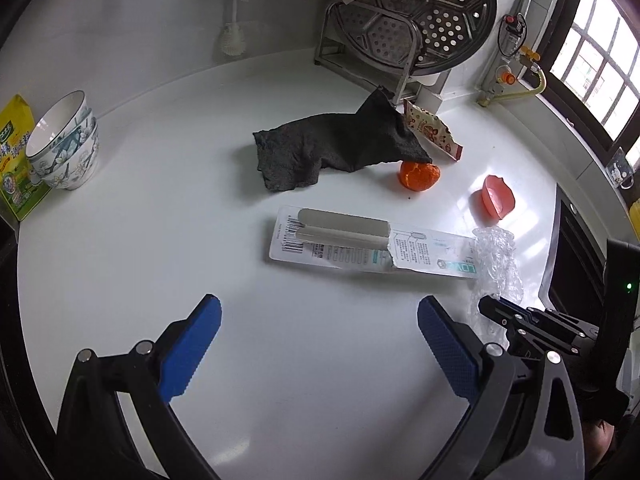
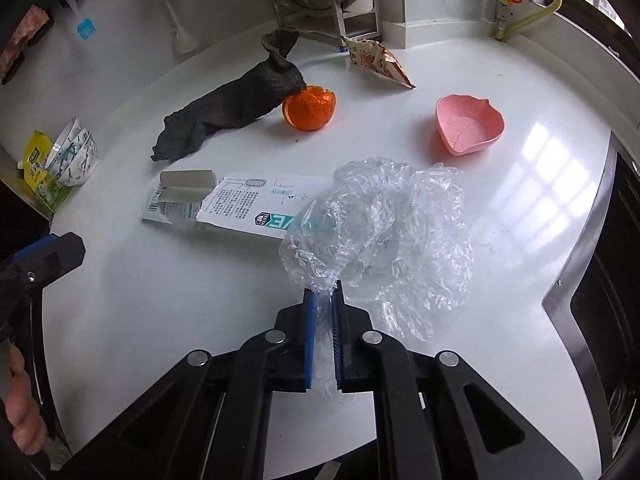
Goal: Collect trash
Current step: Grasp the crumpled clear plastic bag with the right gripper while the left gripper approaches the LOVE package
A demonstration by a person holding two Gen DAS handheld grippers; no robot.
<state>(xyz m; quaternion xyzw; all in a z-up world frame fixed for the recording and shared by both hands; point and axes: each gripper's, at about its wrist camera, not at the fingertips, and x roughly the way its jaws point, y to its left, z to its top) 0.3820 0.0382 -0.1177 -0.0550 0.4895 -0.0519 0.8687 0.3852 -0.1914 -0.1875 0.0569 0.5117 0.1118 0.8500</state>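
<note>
On the white worktop [image 2: 160, 300] we list the following.

Right claw [image 2: 323, 300]: its blue pads pinched tight on the near edge of the clear crumpled plastic wrap [image 2: 384, 232]; the rest of the wrap spreads out on the worktop beyond the pads, its left part lying over the right end of the torn card packaging [image 2: 240, 208].

Left claw [image 1: 320, 328]: we find it spread wide, nothing between its blue pads, hovering over bare worktop near the packaging, which lies flat just beyond it.

Orange peel [image 2: 309, 107]: far of the packaging, touching the right end of the dark grey cloth [image 2: 224, 108].

Printed snack wrapper [image 2: 376, 60]: further back, beside the foot of the metal rack [image 1: 360, 52].

Pink leaf-shaped dish [image 2: 470, 126]: right of the peel, well apart from it.

Stacked patterned bowls [image 1: 64, 144]: far left, beside a yellow-green pouch [image 1: 16, 160].

Hob [image 2: 600, 280]: dark, at the right edge.
</note>
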